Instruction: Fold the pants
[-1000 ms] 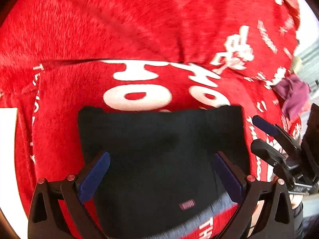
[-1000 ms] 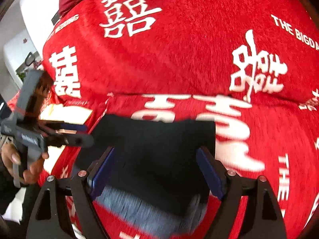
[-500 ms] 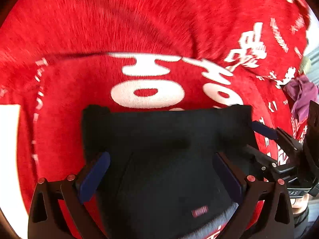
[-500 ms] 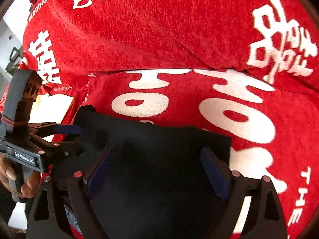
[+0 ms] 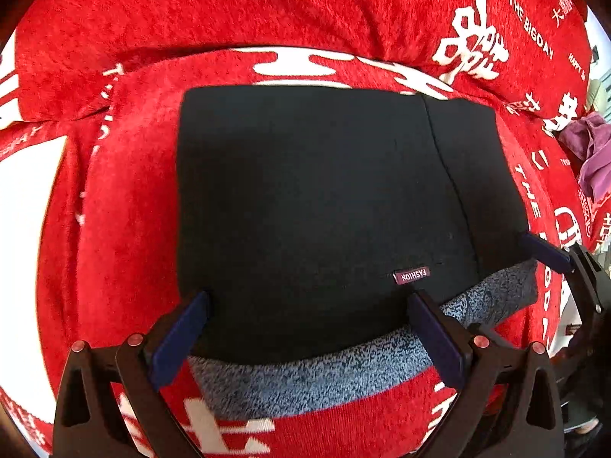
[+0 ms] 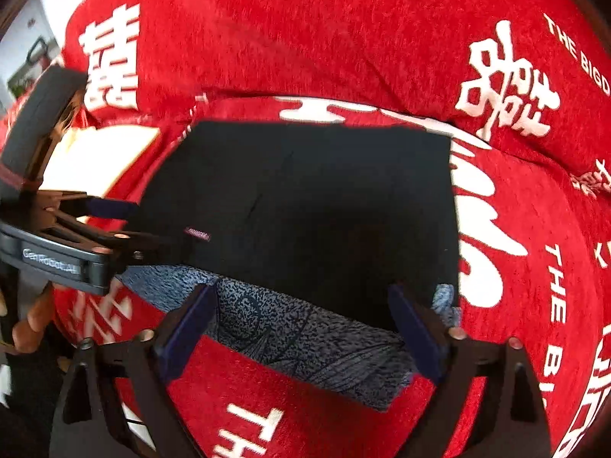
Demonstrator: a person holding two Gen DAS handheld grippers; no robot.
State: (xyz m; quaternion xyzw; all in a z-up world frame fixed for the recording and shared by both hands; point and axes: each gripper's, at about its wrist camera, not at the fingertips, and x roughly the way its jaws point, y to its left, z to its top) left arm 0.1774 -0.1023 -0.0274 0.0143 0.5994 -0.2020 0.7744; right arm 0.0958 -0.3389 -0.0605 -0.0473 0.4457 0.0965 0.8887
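Pants (image 5: 313,206), black and folded into a squarish block with a speckled grey lining showing along the near edge, lie in the middle of both views on a red blanket (image 5: 126,229) printed with white characters. What the blanket covers I cannot make out. At the right edge of the left view only one blue pad and part of the frame of the right tool (image 5: 553,257) show, the rest cut off; a purple cloth (image 5: 592,160) at the far right is partly cropped too. My left tool (image 5: 305,332) stands wide, its pads spread over the grey edge and not pressing on it. My right tool (image 6: 301,324) is opening, the grey lining between its pads but not gripped. In the right view the small label (image 6: 198,234) is blurred and unreadable, and the left tool's far finger merges with the dark cloth. Compared with a second ago, the pants fill much more of both views and the grey edge sits between the pads.
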